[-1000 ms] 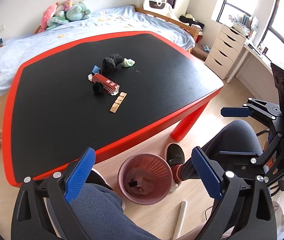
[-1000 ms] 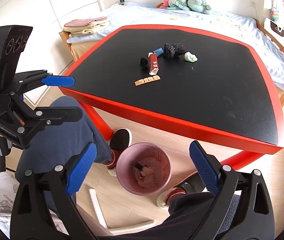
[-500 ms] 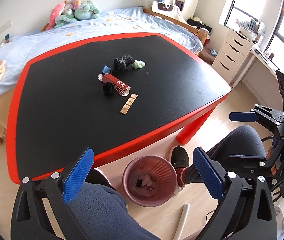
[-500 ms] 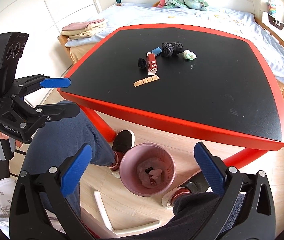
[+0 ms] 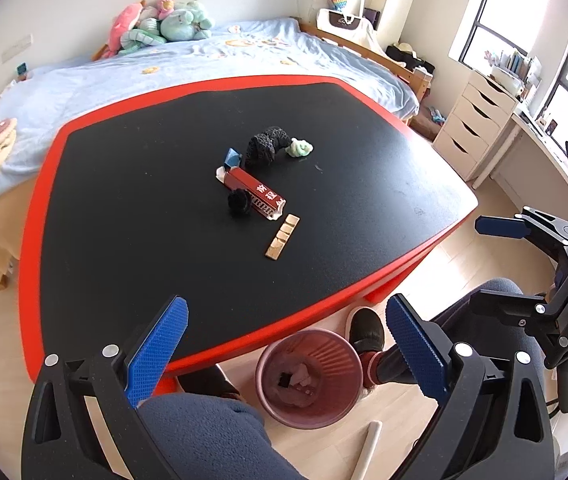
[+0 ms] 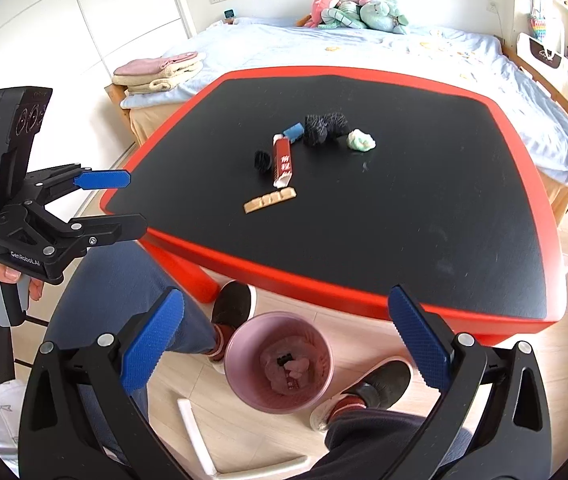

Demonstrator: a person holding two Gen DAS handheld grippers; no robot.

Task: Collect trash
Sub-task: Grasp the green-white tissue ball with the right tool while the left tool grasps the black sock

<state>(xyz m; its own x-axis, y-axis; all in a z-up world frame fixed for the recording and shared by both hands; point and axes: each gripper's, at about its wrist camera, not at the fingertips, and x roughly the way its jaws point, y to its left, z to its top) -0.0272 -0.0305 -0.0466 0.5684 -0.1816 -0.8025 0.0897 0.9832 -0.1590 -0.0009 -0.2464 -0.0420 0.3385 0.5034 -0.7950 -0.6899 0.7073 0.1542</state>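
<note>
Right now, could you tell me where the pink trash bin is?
The pink trash bin stands on the floor just below the table's near red edge, between the person's feet, in both wrist views.

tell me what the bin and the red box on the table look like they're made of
Bin: likely plastic, matte pink, with moulded ribs down its inner wall. Red box: probably printed cardboard, with crisp folded edges and white lettering, lying on the table.

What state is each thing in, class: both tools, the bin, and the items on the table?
left tool: open, empty
right tool: open, empty
pink bin: upright on floor, some trash inside
red carton: lying flat on table
wooden strip: lying flat on table
green wad: crumpled, on table
</note>
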